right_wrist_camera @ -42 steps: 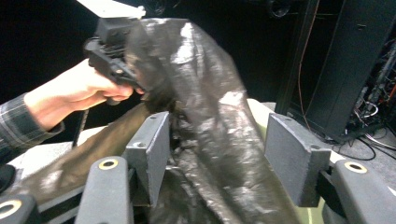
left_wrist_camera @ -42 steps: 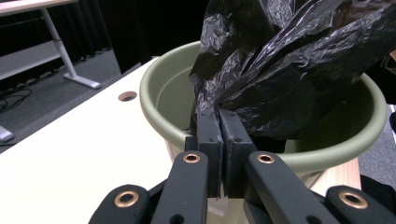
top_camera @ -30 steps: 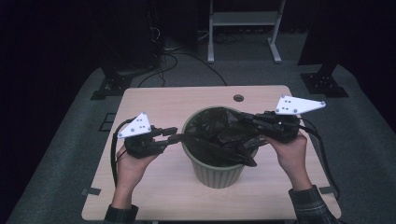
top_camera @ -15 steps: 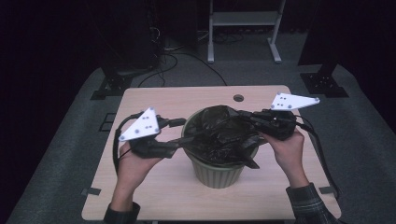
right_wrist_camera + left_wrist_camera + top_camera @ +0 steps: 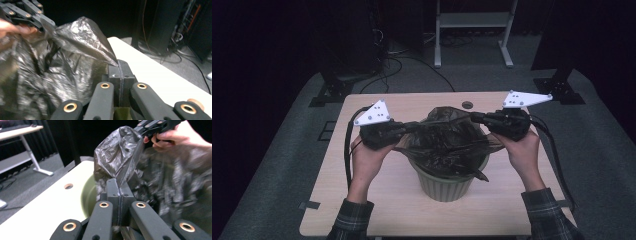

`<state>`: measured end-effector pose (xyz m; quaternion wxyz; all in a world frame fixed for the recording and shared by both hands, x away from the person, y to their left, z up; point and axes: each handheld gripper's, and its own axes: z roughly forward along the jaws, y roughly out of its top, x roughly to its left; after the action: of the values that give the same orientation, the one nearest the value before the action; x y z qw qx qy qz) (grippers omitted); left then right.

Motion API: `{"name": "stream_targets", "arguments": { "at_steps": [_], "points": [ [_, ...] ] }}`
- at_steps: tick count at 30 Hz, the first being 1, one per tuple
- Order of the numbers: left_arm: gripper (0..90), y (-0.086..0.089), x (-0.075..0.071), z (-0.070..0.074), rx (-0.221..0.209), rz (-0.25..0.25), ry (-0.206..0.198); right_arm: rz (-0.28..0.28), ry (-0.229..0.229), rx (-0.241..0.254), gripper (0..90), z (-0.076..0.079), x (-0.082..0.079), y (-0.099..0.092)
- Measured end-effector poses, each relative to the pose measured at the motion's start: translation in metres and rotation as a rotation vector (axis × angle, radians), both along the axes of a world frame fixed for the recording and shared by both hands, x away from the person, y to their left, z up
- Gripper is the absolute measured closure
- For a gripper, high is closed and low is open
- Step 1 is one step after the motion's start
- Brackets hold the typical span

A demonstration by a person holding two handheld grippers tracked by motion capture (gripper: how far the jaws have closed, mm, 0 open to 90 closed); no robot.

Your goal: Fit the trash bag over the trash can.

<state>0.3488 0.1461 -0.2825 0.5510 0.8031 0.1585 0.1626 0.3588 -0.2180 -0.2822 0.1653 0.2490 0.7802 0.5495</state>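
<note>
A black plastic bag (image 5: 447, 140) sits crumpled in the mouth of a pale green bin (image 5: 444, 186) at the middle of the wooden table (image 5: 362, 200). My left gripper (image 5: 414, 126) is at the bag's left edge. Its jaws have just been closing and now pinch a fold of the film. In the left gripper view the jaws (image 5: 119, 185) meet with the bag (image 5: 117, 150) rising from between them. My right gripper (image 5: 473, 116) is shut on the bag's far right edge. The right gripper view shows its tips (image 5: 119, 65) clamping the stretched film (image 5: 75, 37).
A round cable hole (image 5: 467, 105) lies in the table behind the bin. Cables trail from both grippers over the table's sides. On the dark floor beyond stand a white frame (image 5: 472, 40), black stand feet (image 5: 329, 95) and loose cables.
My left gripper has lifted, moved in to the bag's left edge and shut on it. The right gripper has shifted slightly back, still holding the bag. The film is now stretched between them.
</note>
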Motion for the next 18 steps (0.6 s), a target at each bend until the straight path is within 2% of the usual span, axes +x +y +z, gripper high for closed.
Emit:
{"name": "stream_targets", "arguments": {
  "at_steps": [1,2,7,11,13,14,15,18],
  "points": [
    [89.4,0.001,0.005,-0.002,0.0,0.009,0.011,-0.016,0.014,-0.013,90.0,-0.004,0.011,0.0],
    [89.4,0.002,0.011,-0.005,0.002,0.014,0.022,-0.016,0.014,-0.013,90.0,-0.004,0.011,0.0],
    [89.3,0.001,0.035,-0.017,0.043,0.048,0.056,-0.05,0.069,-0.035,90.0,-0.016,0.038,0.002],
    [89.3,-0.002,0.048,-0.028,0.058,0.063,0.099,-0.076,0.088,-0.054,90.0,-0.021,0.047,0.003],
    [89.4,-0.005,0.054,-0.033,0.078,0.07,0.117,-0.104,0.113,-0.071,90.0,-0.026,0.054,0.004],
    [89.3,-0.005,0.054,-0.033,0.078,0.07,0.117,-0.108,0.125,-0.077,90.0,-0.029,0.056,0.004],
    [89.3,-0.007,0.057,-0.037,0.1,0.075,0.131,-0.113,0.133,-0.086,90.0,-0.031,0.058,0.004],
    [89.3,-0.007,0.059,-0.042,0.101,0.078,0.145,-0.117,0.156,-0.101,90.0,-0.039,0.061,0.004]
  ]
}}
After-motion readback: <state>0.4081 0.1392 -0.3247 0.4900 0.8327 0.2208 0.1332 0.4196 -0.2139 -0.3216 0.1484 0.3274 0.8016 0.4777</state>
